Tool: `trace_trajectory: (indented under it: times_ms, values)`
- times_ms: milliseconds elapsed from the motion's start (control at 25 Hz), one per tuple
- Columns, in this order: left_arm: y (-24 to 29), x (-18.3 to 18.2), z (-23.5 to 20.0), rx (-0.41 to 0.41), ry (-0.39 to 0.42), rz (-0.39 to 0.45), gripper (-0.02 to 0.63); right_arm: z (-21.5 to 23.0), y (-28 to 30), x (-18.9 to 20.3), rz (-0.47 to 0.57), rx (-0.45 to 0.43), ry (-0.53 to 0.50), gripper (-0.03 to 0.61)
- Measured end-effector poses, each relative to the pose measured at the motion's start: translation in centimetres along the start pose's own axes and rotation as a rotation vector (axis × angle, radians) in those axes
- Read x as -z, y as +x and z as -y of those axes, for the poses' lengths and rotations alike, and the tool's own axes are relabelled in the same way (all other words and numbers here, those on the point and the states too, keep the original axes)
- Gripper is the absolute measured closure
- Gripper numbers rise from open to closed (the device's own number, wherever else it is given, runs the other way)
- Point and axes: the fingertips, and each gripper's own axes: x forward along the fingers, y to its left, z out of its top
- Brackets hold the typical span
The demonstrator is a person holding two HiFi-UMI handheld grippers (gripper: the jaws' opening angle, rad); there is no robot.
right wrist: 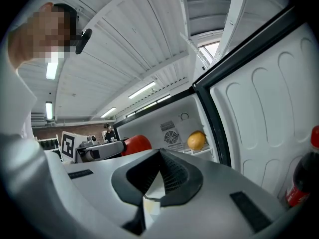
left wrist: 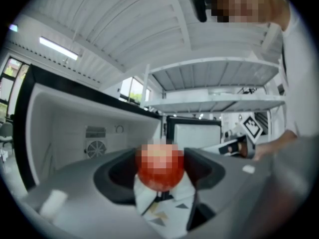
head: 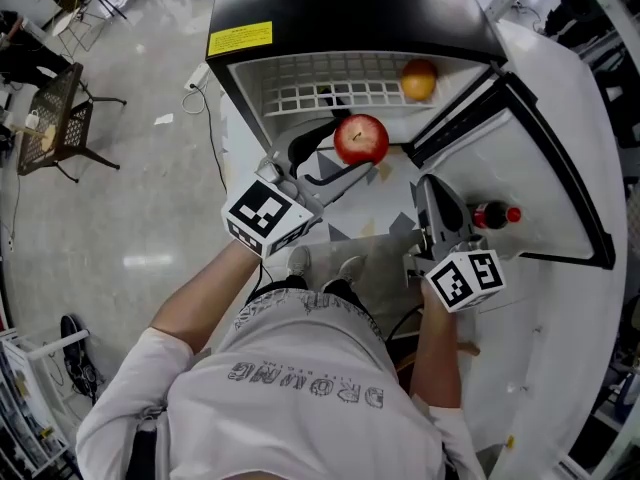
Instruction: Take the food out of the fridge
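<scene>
- Head view: a small black fridge (head: 340,8) stands with its door (head: 565,138) swung open to the person's right, the white inside showing.
- The left gripper (head: 352,163) has its jaws clamped on a red apple (head: 361,138), held up at the mouth of the fridge, just in front of the white wire shelf (head: 320,86).
- An orange (head: 418,80) sits at the right end of that shelf, well apart from the apple.
- The right gripper (head: 428,193) points toward the gap between fridge body and door, with nothing in it.
- Just to its right, a dark bottle with a red cap (head: 493,214) stands in the door.
- Left gripper view: the apple (left wrist: 160,176) fills the space between the two dark jaws, pressed on both sides; the fridge's back wall with a round fan grille (left wrist: 96,148) lies behind it.
- Right gripper view: the right gripper (right wrist: 158,159) shows its jaws brought together, tips meeting, empty.
- Beyond them the orange (right wrist: 197,140) rests on the shelf edge, the apple (right wrist: 135,144) shows at the left, and the bottle (right wrist: 300,183) stands at the far right against the ribbed door lining (right wrist: 264,108).
</scene>
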Motion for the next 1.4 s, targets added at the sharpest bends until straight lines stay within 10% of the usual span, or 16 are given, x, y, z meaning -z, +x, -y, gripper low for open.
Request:
trace_trajectory:
  times_ms: [1400]
  values:
    - [-0.6,0.4,-0.6,-0.019,-0.017,0.002,0.322,-0.8,1.6,0.2,-0.029,-0.056,-0.021,0.578]
